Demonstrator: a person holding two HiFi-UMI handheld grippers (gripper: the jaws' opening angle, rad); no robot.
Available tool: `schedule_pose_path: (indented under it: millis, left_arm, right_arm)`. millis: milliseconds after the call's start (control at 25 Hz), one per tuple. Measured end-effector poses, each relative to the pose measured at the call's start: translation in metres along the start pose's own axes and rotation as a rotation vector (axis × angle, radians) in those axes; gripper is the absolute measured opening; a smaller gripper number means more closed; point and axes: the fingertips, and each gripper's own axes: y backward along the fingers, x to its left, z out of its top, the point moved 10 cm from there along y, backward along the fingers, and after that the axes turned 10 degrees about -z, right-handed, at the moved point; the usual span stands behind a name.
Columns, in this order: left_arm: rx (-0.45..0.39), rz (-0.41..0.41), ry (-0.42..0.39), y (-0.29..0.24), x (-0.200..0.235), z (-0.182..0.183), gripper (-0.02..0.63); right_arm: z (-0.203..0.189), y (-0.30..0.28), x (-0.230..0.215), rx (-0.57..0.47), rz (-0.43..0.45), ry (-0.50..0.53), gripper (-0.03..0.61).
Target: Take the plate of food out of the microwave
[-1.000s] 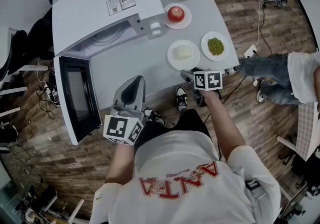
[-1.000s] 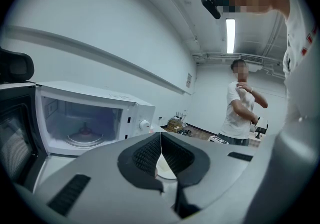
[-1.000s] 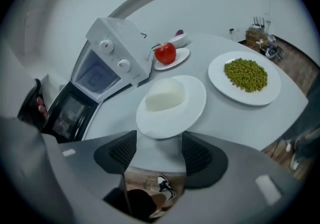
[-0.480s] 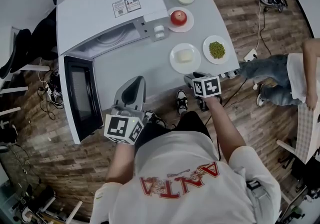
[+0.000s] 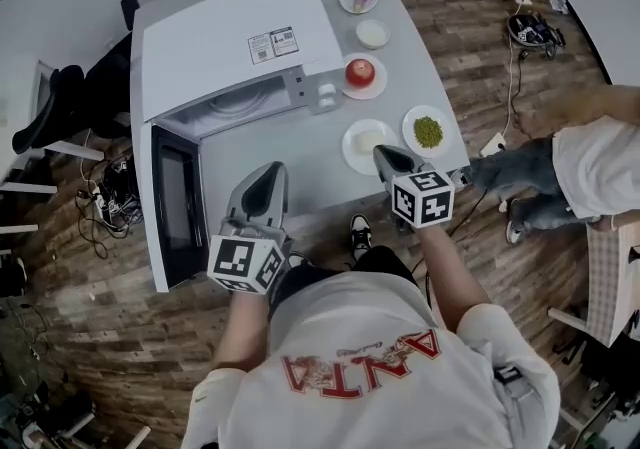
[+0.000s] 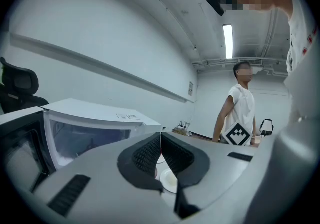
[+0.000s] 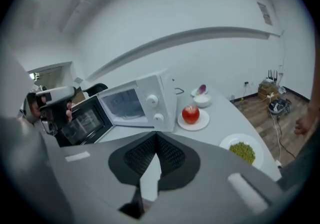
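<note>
Looks done: plate of food (image 5: pixel 352 151) out of the open microwave (image 5: pixel 240 42), on the counter (image 5: pixel 300 152) just ahead of the right hand-held gripper (image 5: pixel 380 151). Just closed on nothing, that one; left hand-held gripper (image 5: pixel 270 169) pressed together too, empty.

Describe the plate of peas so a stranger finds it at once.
Find the white microwave on the grey table. To its right, past the red apple, take the plate nearest the table's right edge. It alone holds a green heap.
</note>
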Motion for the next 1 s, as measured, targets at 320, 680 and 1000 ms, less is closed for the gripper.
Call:
schedule_pose_path:
  millis: [320, 680, 1000]
  left_arm:
    - [-0.031, 0.019, -0.044, 0.012, 0.001, 0.036, 0.011]
    - [-0.062, 0.007, -0.117, 0.019, -0.011, 0.076, 0.011]
    - [-0.077, -0.006, -0.149, 0.022, -0.017, 0.089, 0.011]
  right_arm:
    - [0.082, 0.061, 0.027, -0.306, 0.045, 0.059, 0.002]
    - [0.135, 0.121, 0.044, -0.513, 0.089, 0.119, 0.002]
    - [0.143, 0.127, 0.050, -0.536, 0.111, 0.153, 0.002]
